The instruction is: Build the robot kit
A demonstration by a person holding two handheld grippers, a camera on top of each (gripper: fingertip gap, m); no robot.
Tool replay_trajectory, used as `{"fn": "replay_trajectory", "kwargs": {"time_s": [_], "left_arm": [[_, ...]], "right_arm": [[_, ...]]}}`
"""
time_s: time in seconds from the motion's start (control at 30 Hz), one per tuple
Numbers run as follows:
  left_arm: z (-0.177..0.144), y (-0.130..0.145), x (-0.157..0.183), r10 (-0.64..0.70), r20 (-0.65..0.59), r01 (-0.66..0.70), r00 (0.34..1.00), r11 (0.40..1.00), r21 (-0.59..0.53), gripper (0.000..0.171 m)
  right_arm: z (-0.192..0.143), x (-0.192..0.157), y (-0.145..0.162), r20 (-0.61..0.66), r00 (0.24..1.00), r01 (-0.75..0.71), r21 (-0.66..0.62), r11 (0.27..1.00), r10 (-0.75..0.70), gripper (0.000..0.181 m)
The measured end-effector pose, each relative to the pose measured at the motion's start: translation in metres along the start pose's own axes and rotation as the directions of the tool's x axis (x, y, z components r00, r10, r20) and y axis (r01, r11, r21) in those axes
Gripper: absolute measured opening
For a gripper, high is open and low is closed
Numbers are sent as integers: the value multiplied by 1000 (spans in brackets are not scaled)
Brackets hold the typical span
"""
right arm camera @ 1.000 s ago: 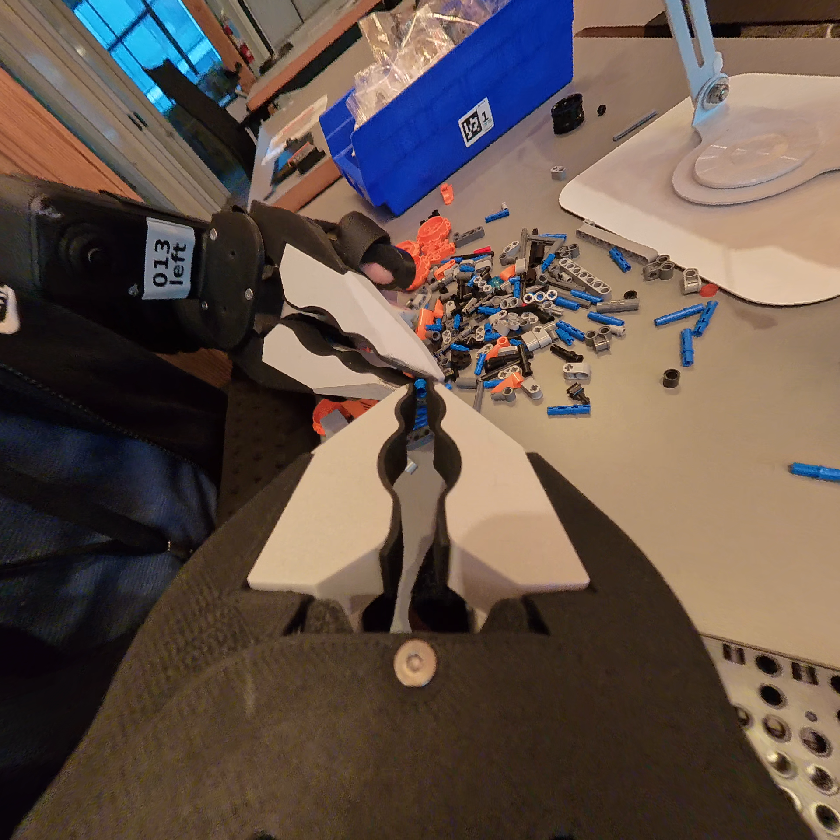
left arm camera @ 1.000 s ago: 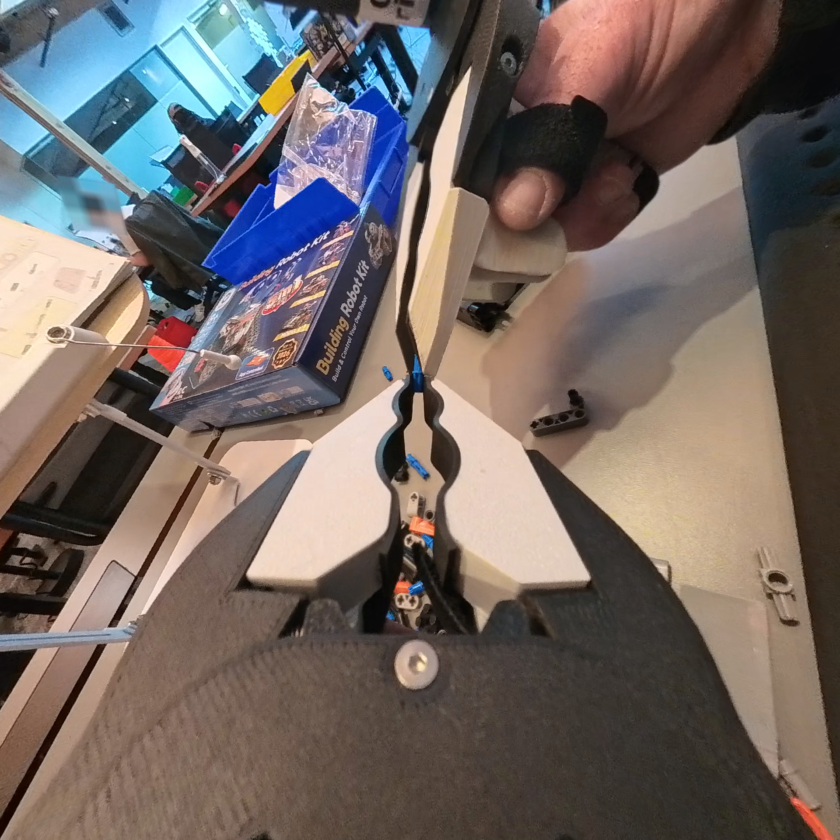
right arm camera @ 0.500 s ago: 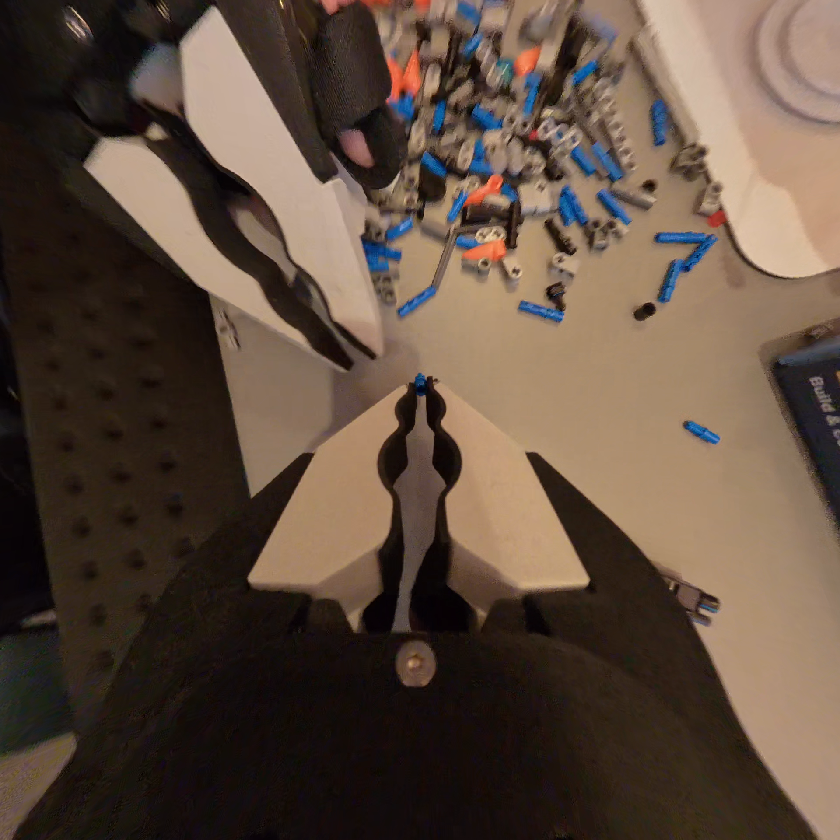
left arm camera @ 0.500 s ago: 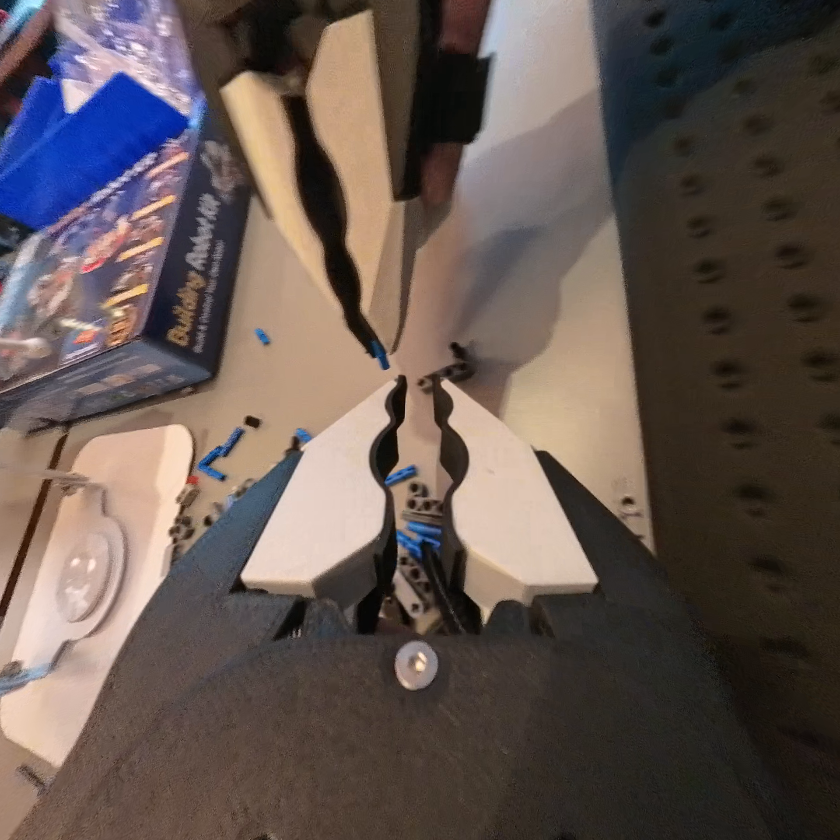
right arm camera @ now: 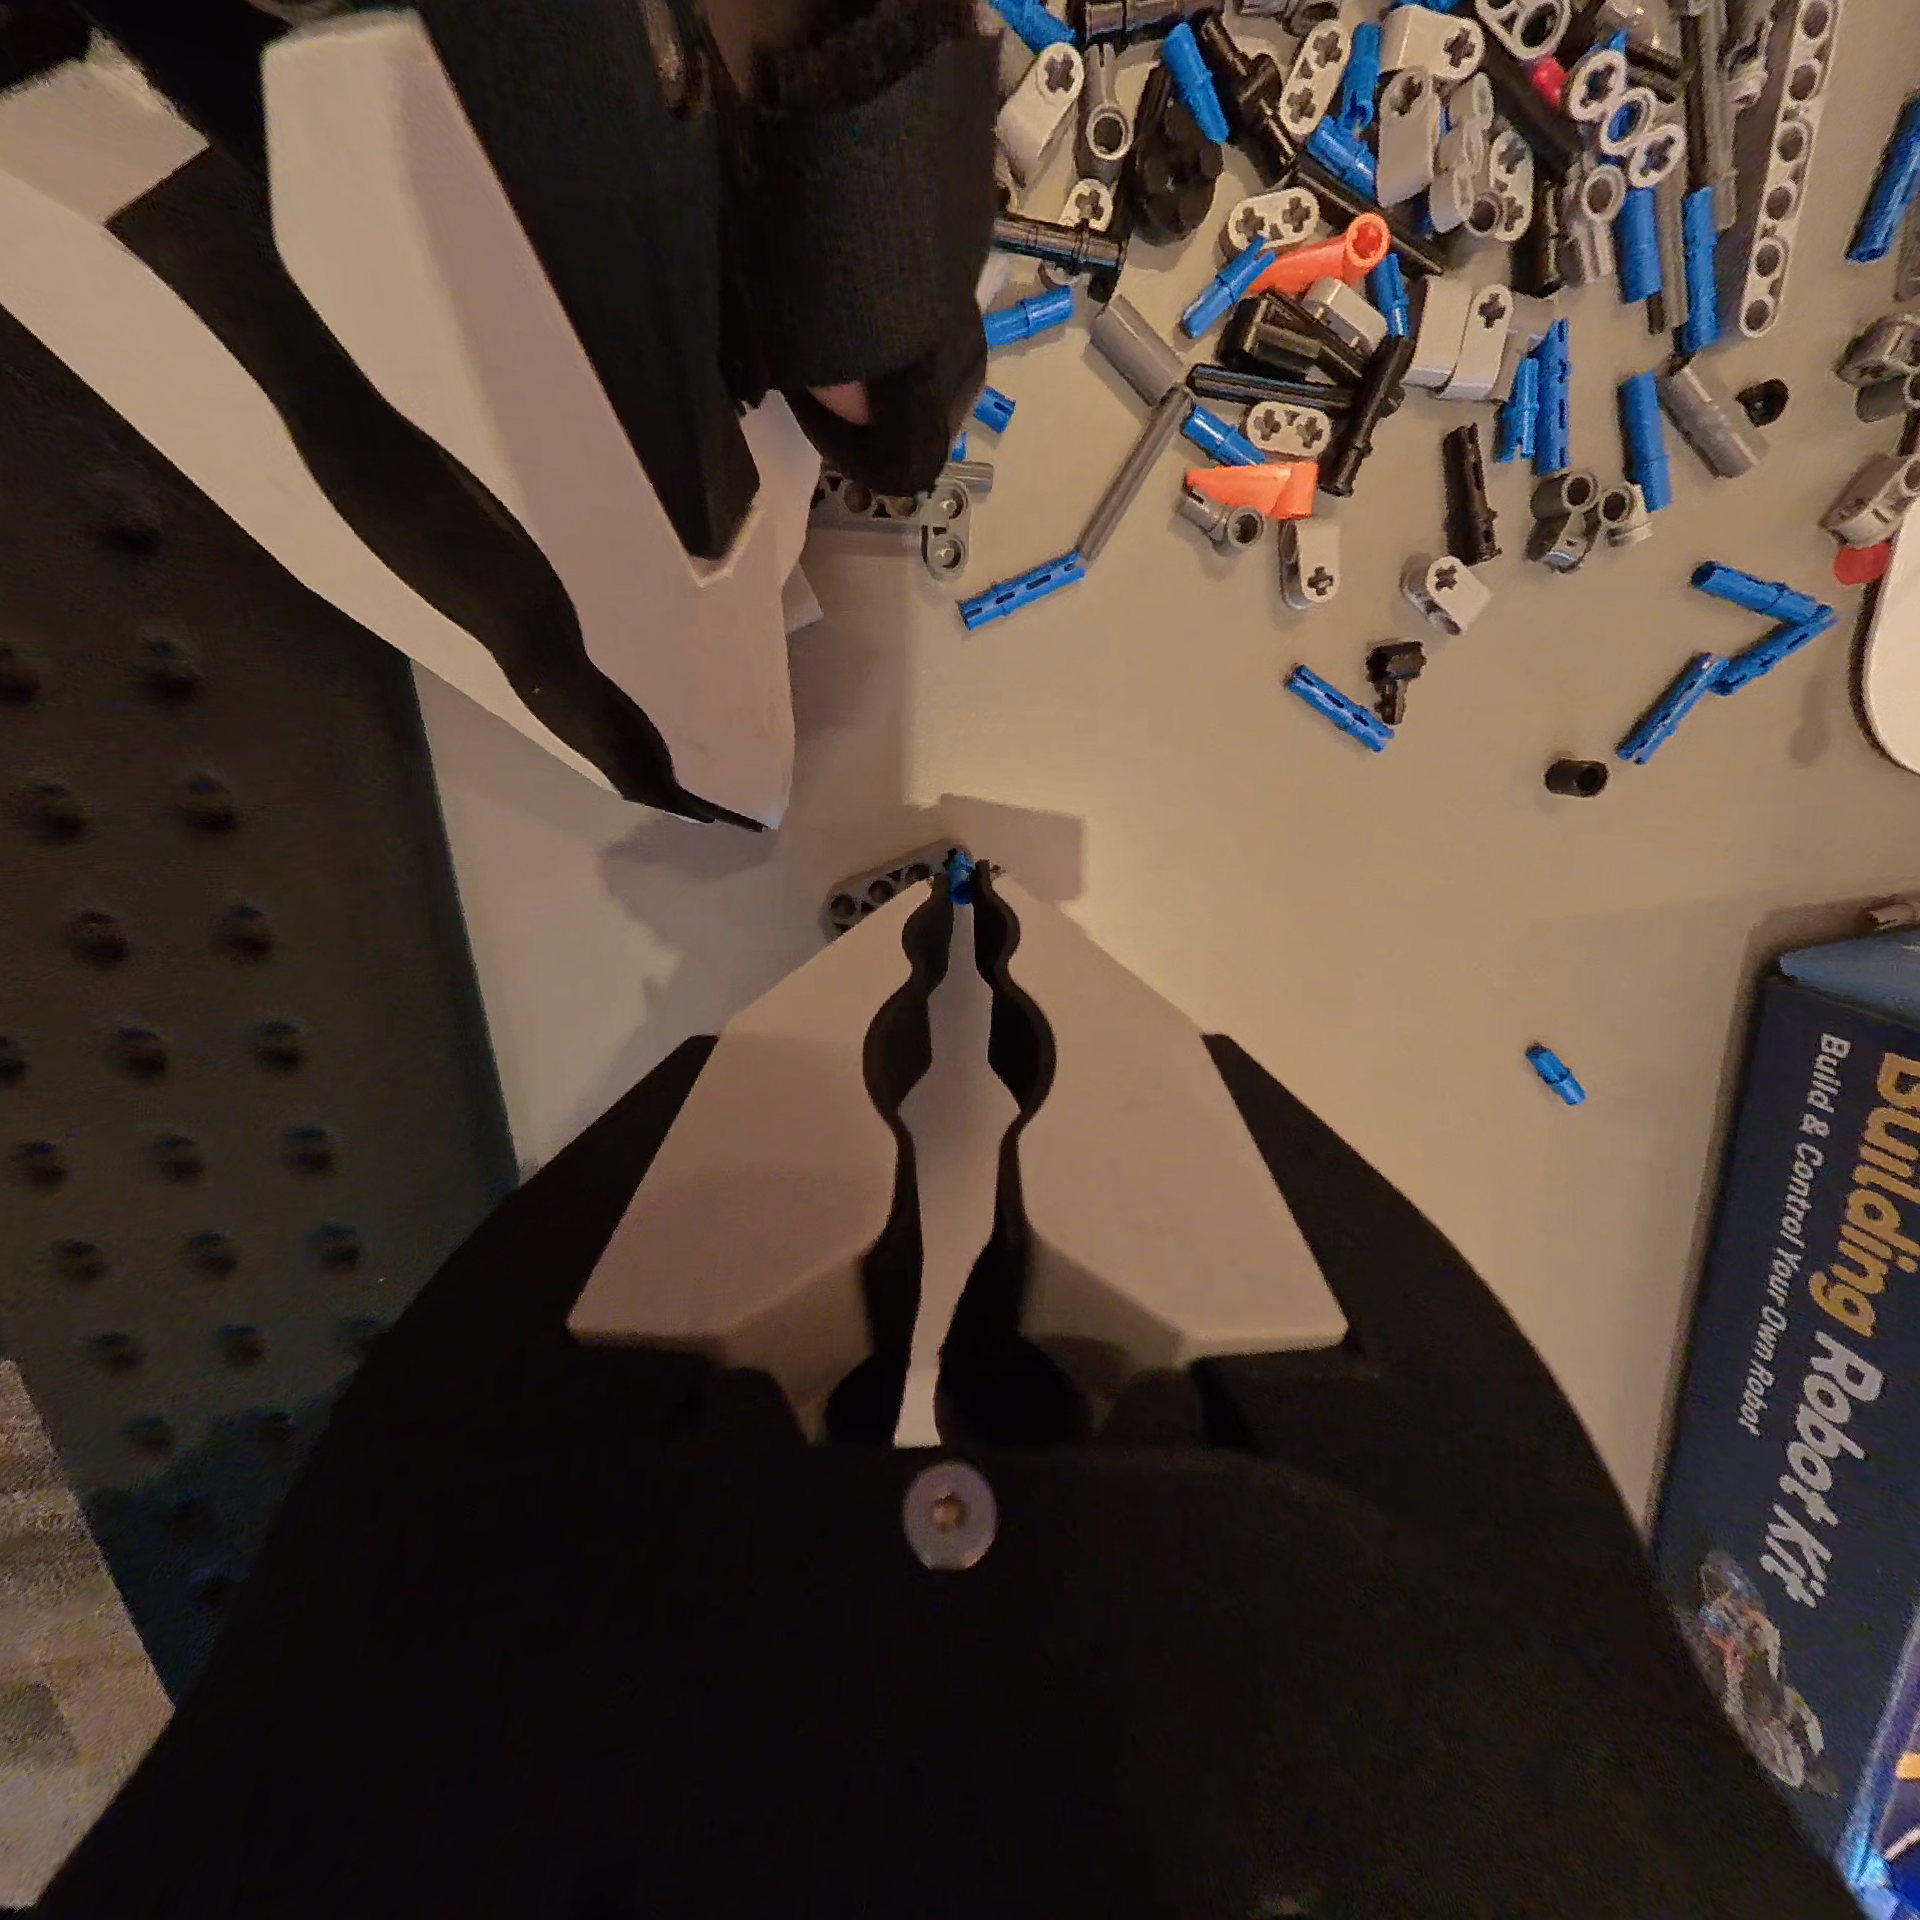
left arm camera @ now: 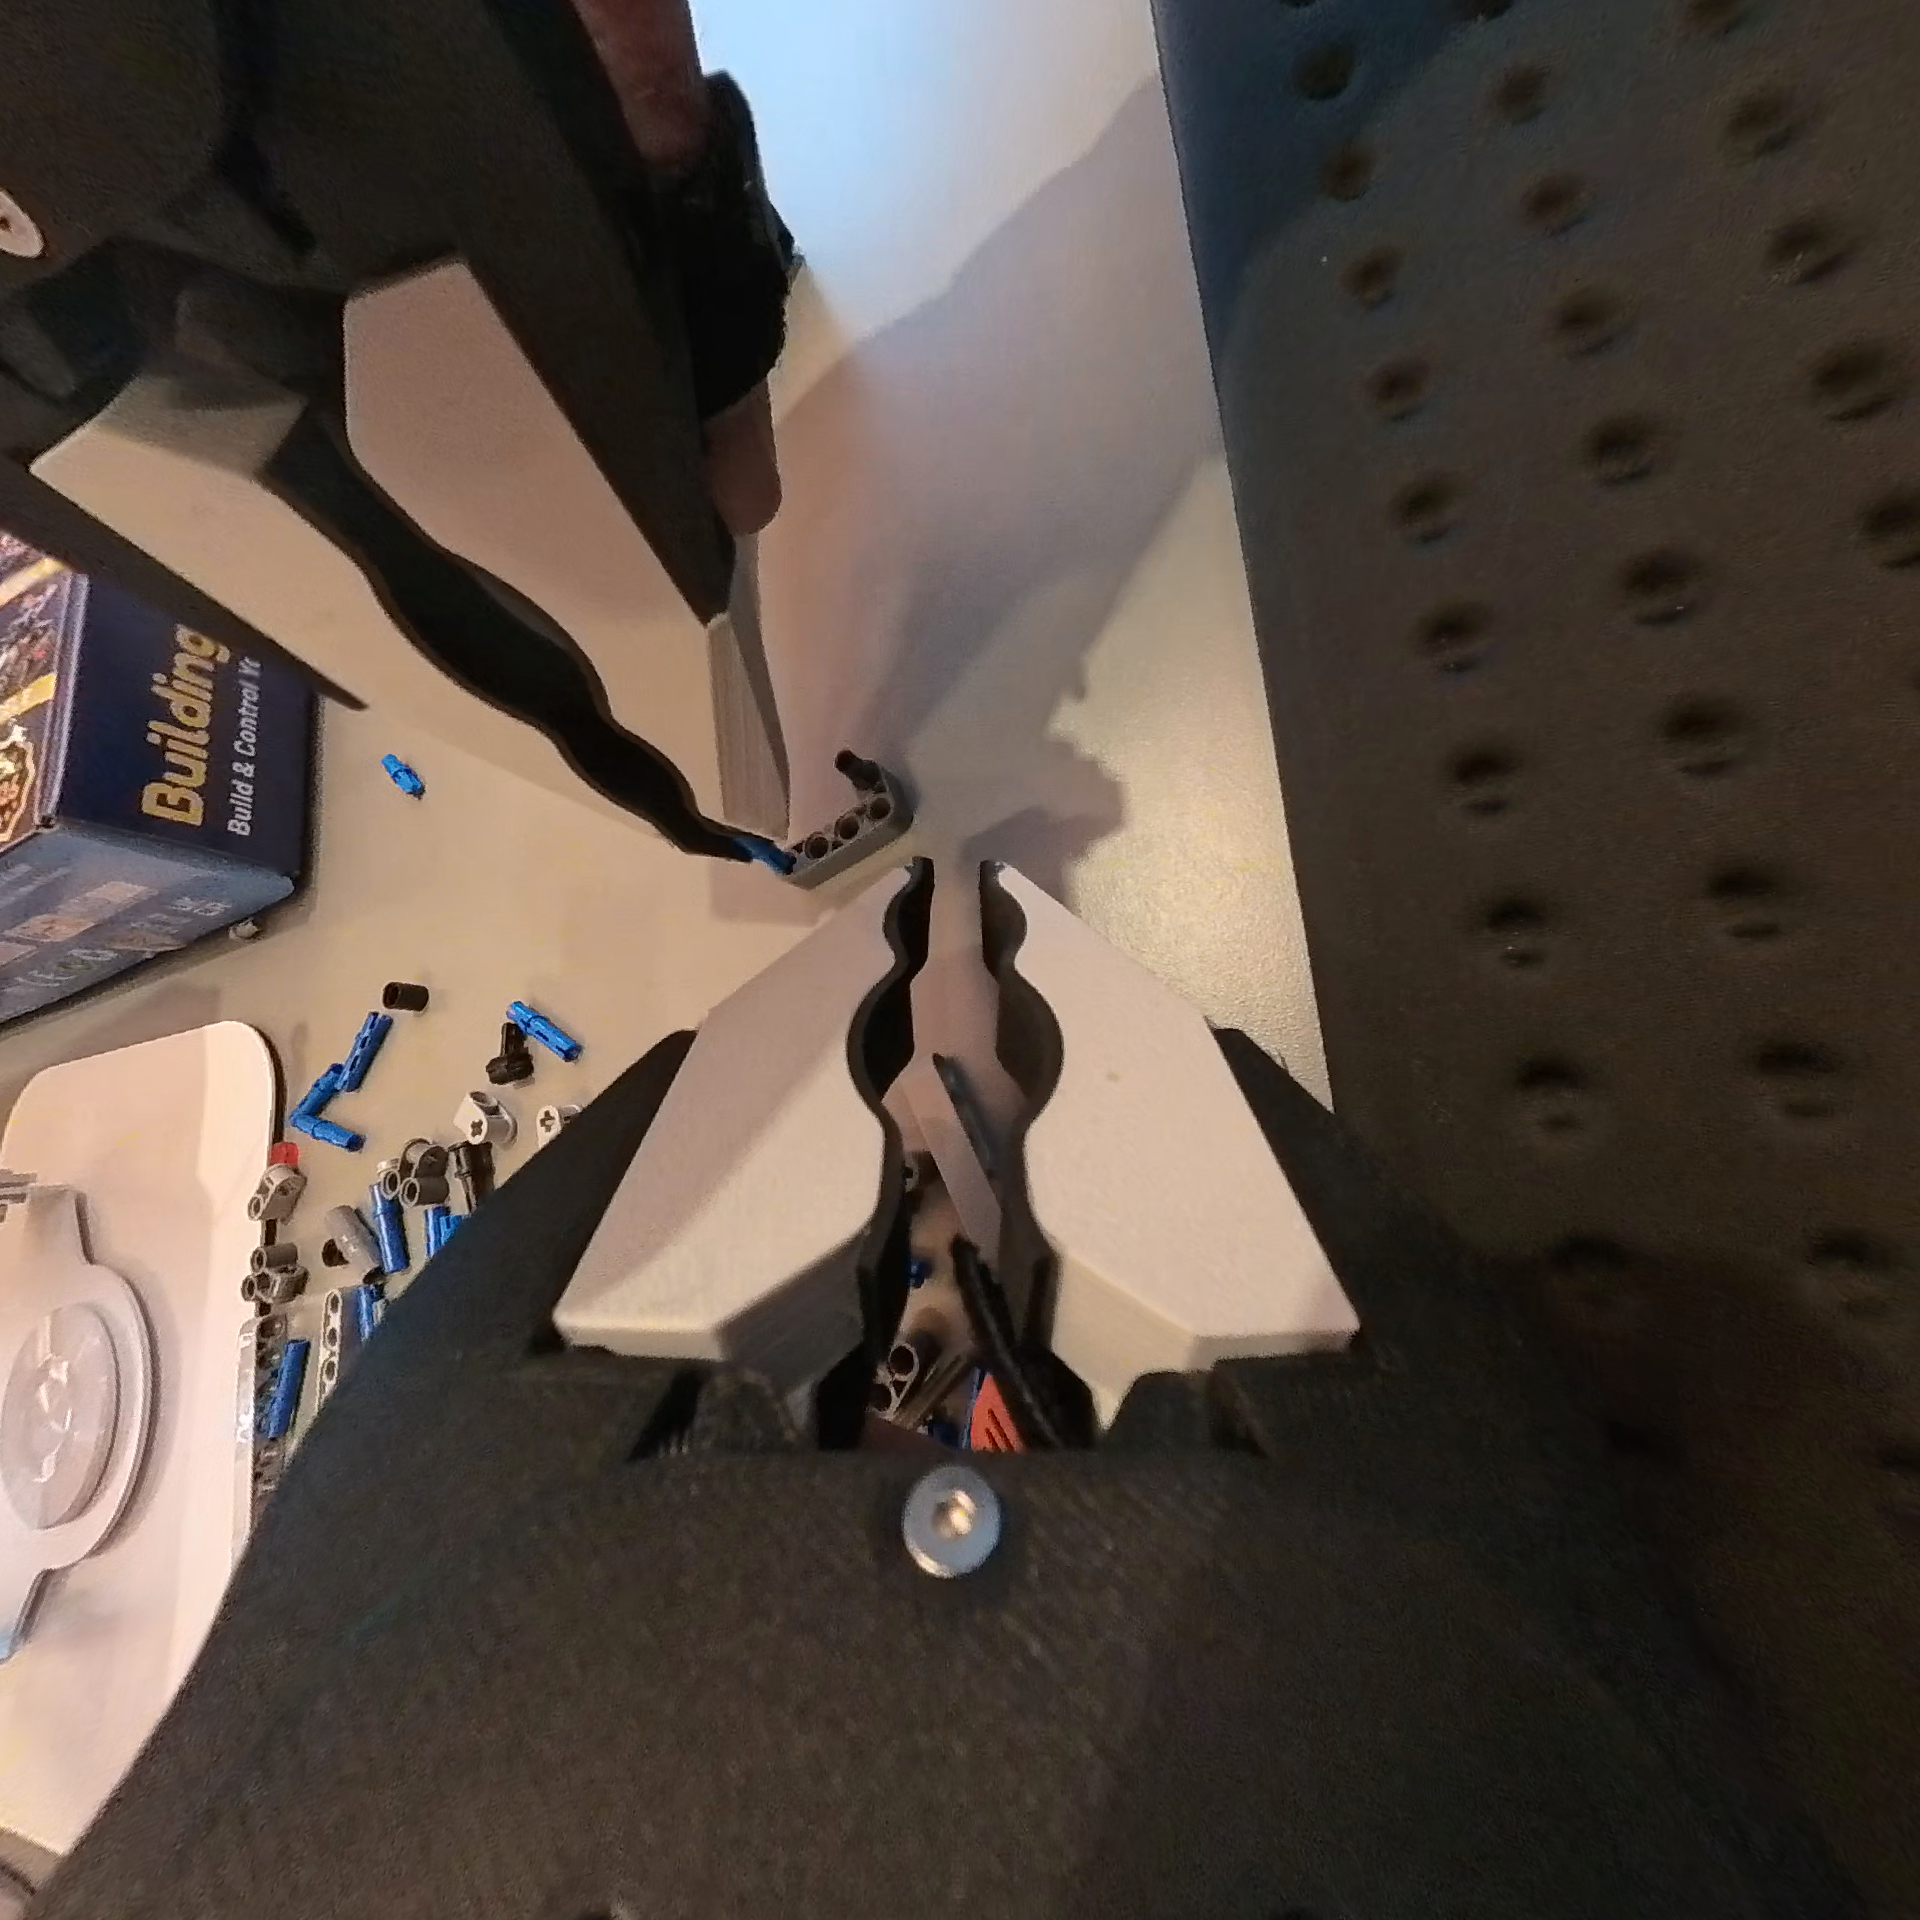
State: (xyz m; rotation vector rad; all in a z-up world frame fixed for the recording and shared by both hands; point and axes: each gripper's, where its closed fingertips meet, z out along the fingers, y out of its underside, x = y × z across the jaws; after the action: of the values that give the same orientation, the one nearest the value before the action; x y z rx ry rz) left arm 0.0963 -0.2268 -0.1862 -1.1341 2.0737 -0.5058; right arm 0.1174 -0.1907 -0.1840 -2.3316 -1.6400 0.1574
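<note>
Pinching a small blue pin [right arm camera: 957, 879] at its very tips, the right gripper [right arm camera: 958, 891] is pressing the pin's free end against the end of a grey beam with a row of holes [left arm camera: 854, 824]. The beam is lying flat on the pale grey tabletop [right arm camera: 1195, 935], and a short black pin is sticking out of its far corner. In the left wrist view the right gripper [left arm camera: 750, 850] is coming in from the upper left, fingers clamped on the blue pin.

The left gripper [left arm camera: 948, 871] is hovering just beside the beam with its fingers slightly apart and holding nothing; in the right wrist view its tips [right arm camera: 727, 816] are sitting close to the table, near the beam but not touching it. A gloved hand [right arm camera: 852, 260] is gripping its handle.

A loose pile of building-kit parts [right arm camera: 1403, 270] is covering the table beyond: blue pins, grey connectors and holed beams, black axles, a few orange pieces. One stray blue pin [right arm camera: 1554, 1073] is lying alone near a dark blue kit box [right arm camera: 1808, 1351] with printed lettering and a robot picture, sitting at the table edge. A white stand base [left arm camera: 114, 1299] is resting on the table next to the pile. A dark perforated panel [left arm camera: 1610, 727] is running along the table's side. Lighting is dim and warm.
</note>
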Motion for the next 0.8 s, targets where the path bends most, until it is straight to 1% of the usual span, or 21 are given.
{"fn": "replay_trajectory", "kwargs": {"time_s": [0.27,0.47,0.8], "left_arm": [[2,1,0,9,1,-9,1000,1000,-10,7],[2,1,1,13,0,-13,1000,1000,-11,6],[3,1,2,18,-7,-18,1000,1000,-12,6]], "right_arm": [[0,-3,-2,7,1000,27,-31,999,-27,2],[-1,-2,-1,10,1000,15,-26,1000,-14,2],[-1,-2,1,9,999,38,-46,998,-37,2]]}}
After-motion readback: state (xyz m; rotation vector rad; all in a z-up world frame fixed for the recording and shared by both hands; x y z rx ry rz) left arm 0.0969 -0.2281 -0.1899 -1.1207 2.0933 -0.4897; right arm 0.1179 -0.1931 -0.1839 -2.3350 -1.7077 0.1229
